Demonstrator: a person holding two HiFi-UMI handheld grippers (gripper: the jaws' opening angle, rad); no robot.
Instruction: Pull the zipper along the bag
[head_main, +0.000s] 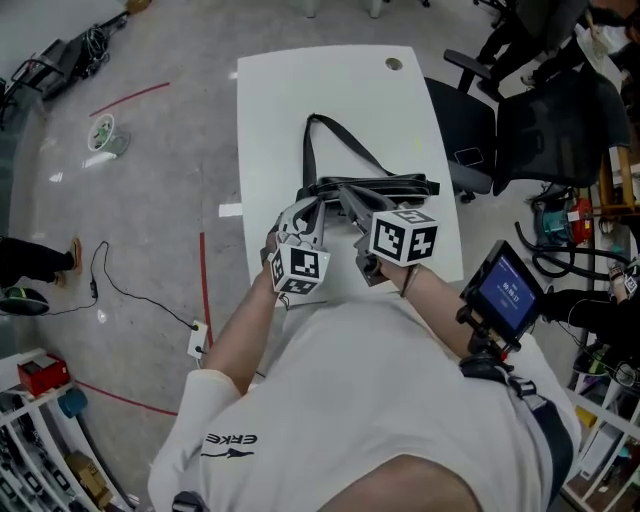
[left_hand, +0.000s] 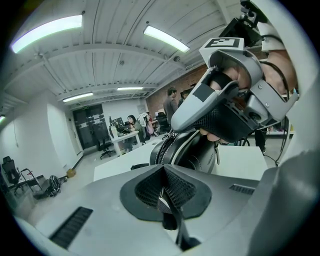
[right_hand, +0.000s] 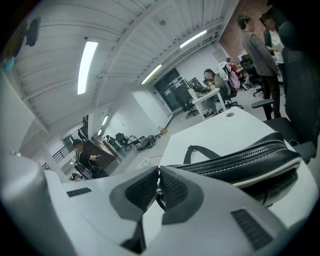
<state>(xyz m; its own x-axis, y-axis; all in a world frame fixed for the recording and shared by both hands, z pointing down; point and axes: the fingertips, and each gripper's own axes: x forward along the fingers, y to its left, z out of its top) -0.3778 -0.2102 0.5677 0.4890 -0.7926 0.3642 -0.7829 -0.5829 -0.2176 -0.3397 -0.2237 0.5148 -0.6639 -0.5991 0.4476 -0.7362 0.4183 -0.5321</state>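
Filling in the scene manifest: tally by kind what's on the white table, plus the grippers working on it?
Bags: 1, the black bag lying on the white table
Grippers: 2, the left gripper and the right gripper, each claw shut on the bag
Total: 3

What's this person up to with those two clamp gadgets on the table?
A person works a gripper in each hand on a black bag lying on a white table. The left gripper is shut on a thin silvery tab, apparently part of the bag. The right gripper is shut on a small dark loop where the zipper runs in. Which piece is the zipper pull is unclear.
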